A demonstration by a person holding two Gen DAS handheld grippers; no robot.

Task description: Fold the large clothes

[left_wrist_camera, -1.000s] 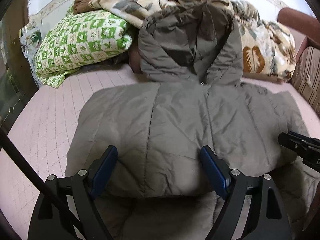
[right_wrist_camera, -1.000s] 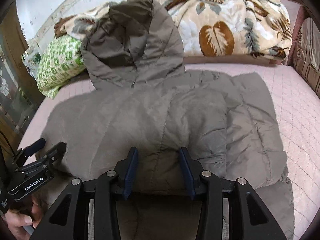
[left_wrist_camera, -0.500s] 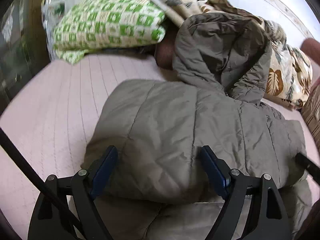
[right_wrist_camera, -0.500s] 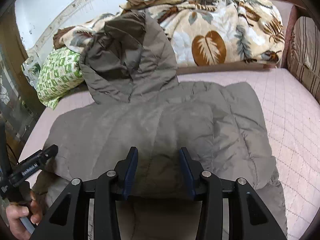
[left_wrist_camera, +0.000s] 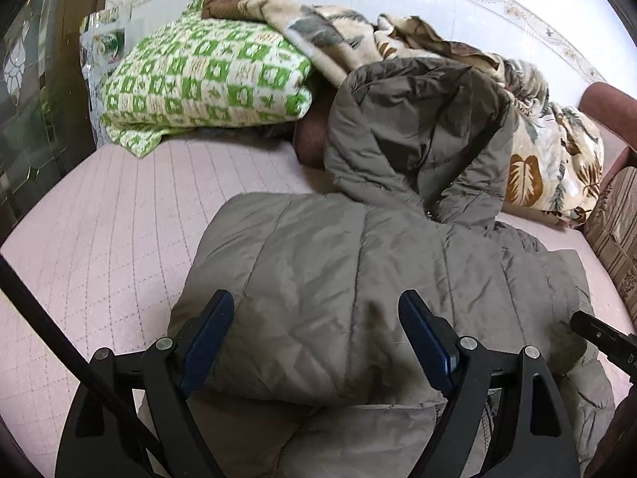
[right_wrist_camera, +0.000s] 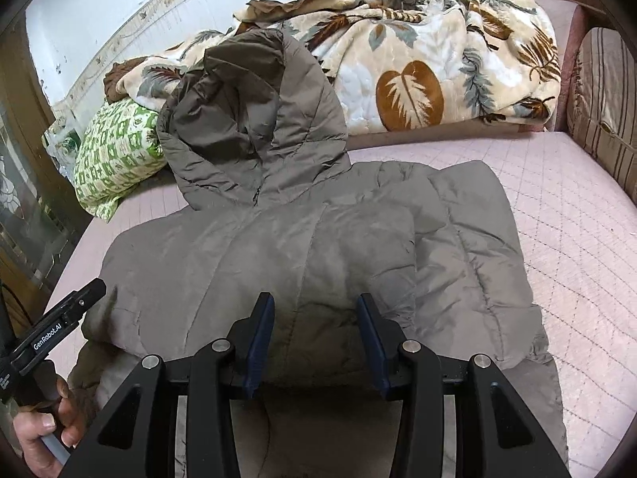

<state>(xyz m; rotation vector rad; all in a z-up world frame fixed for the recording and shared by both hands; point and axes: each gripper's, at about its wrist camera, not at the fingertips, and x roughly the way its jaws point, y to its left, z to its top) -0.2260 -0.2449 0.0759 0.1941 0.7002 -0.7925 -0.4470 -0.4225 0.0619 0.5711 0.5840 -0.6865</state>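
Jacket (left_wrist_camera: 358, 298) is lying folded on the bed (left_wrist_camera: 99, 259), hood against blankets; bare sheet showing either side. Left tongs (left_wrist_camera: 318, 334) and right tongs (right_wrist_camera: 314, 334) are hovering apart, gripping nothing.

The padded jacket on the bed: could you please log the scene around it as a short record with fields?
garment: grey-brown hooded jacket, lower part folded up over the body
hood: propped against the leaf-print blanket
surface: pink quilted bed
nearby: green checked pillow
left gripper: jaws wide, holding nothing
right gripper: jaws apart, holding nothing
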